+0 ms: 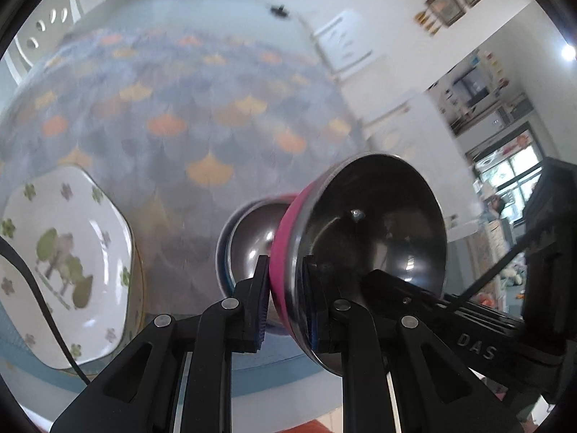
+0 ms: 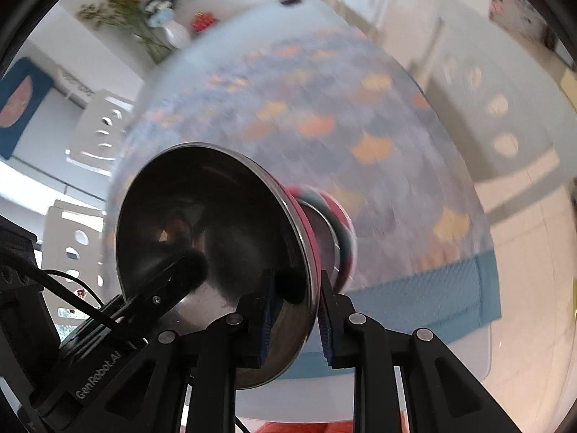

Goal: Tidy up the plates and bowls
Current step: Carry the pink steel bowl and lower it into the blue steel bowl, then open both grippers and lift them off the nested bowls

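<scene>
bowl: two-gripper carry, slip risk

the bowl [image 1: 360, 238] hangs tilted above the table [image 1: 180, 115], over a second bowl [image 1: 249, 234]. the left gripper [image 1: 286, 301] and right gripper [image 2: 292, 319] each pinch its rim, jaws nearly closed. the thin rim grip may slip, or the rim may strike the lower bowl's edge. only the left view shows the plate [image 1: 61, 259]; only the right shows the flowers [image 2: 144, 11].

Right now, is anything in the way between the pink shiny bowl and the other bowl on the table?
No, nothing visible. Both grippers' fingers pinch the pink bowl by its rim, and the second steel bowl sits just beyond it with only tablecloth around.
</scene>
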Demonstrator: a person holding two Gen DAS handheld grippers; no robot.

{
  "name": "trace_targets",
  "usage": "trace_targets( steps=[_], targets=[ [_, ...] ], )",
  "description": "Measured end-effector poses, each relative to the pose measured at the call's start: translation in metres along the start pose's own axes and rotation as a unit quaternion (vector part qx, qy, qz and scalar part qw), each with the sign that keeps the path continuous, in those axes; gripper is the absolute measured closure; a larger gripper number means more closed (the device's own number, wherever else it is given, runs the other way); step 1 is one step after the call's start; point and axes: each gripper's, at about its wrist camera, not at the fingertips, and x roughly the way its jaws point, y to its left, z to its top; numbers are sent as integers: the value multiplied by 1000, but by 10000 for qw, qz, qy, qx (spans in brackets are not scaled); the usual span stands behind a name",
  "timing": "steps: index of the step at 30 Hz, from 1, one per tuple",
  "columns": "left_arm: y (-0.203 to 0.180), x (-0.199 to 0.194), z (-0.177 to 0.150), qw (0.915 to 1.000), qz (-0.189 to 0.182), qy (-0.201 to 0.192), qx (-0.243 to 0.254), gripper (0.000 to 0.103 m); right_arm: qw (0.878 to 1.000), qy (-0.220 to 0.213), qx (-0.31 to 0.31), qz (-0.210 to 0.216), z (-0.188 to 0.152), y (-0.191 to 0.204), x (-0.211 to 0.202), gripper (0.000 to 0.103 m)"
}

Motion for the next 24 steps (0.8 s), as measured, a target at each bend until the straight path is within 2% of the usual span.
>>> trace_targets(
  steps=[3,7,14,19,24],
  targets=[
    [2,19,-2,9993,185,313,21,85,9998,119,164,65,-4,-11,17,82],
    [3,31,-4,9982,203,558,13,84,9988,372,323,34,-6,-17,32,82],
    [3,27,1,9977,335,576,119,78,9990,312,307,54,1,-19,31,82],
    [3,25,7,9963,712,371,293,76,9993,347,135,-38,5,-14,34,81],
    [9,27,5,9972,586,399,238,76,9995,293,11,-100,-1,-13,39,81]
  ],
)
